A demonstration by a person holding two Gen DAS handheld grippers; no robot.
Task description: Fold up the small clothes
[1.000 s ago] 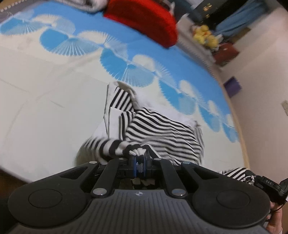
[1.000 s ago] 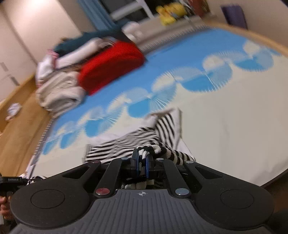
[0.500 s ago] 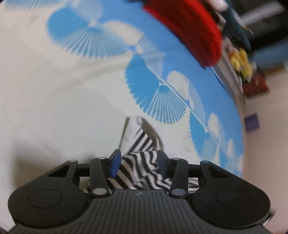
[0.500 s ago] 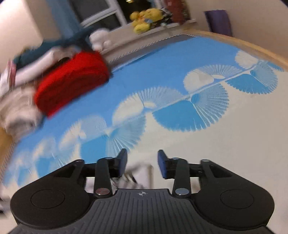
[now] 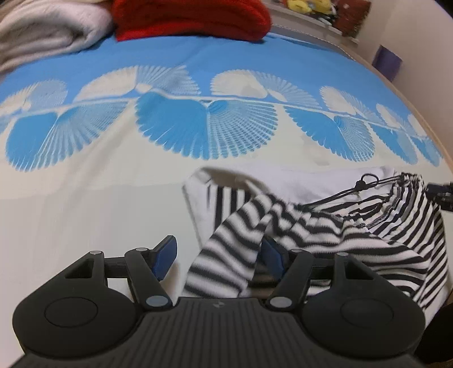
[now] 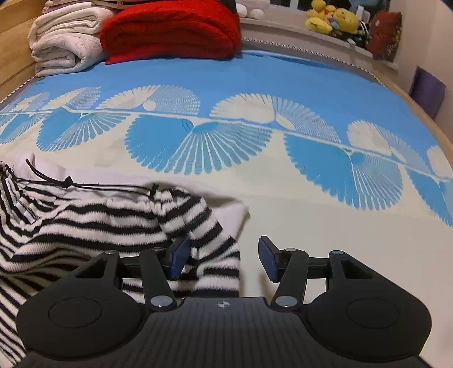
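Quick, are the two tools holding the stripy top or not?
Left tool: open, just opened; striped top sleeve hangs loose between its fingers.
Right tool: open, just opened; sleeve loose beside one finger.

Garment [image 5: 354, 235]: right part runs off the left wrist frame's right edge, lower part hidden under the gripper body. Sleeve end [image 5: 223, 269] blurred, stripes smeared. In the right wrist view the garment [image 6: 85, 223] is cut by the left edge. Red blanket [image 5: 189, 17] at the bed's far edge cropped by the top edge, blurred. Plush toys [image 6: 337, 18] too small to make out.
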